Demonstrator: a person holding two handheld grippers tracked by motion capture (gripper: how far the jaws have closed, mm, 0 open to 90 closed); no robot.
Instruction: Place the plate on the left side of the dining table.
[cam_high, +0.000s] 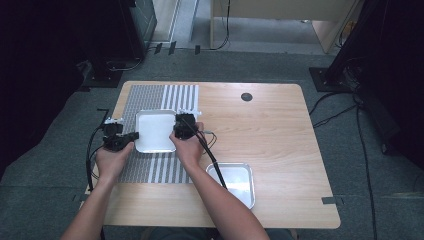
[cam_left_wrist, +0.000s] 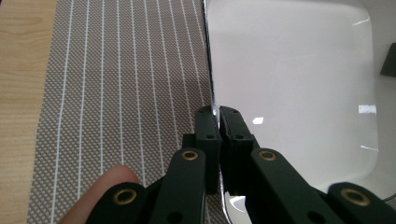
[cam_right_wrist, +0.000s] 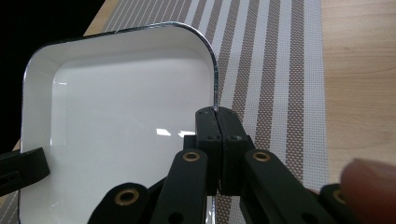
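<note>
A white square tray (cam_high: 155, 131) with a thin dark rim lies over the striped placemat (cam_high: 165, 97); whether it rests on the mat or hangs just above it I cannot tell. My left gripper (cam_high: 131, 136) is shut on the tray's left rim, and in the left gripper view its jaws (cam_left_wrist: 218, 112) pinch the edge of the tray (cam_left_wrist: 289, 84). My right gripper (cam_high: 176, 131) is shut on the opposite rim; in the right gripper view it (cam_right_wrist: 216, 112) clamps the edge of the tray (cam_right_wrist: 121, 112). The tray holds nothing.
A second, silvery tray (cam_high: 235, 182) sits on the wooden table (cam_high: 280, 135) at the front right, partly under the right forearm. A small dark round hole (cam_high: 246, 97) marks the table's far side. Cables trail from both grippers toward the person.
</note>
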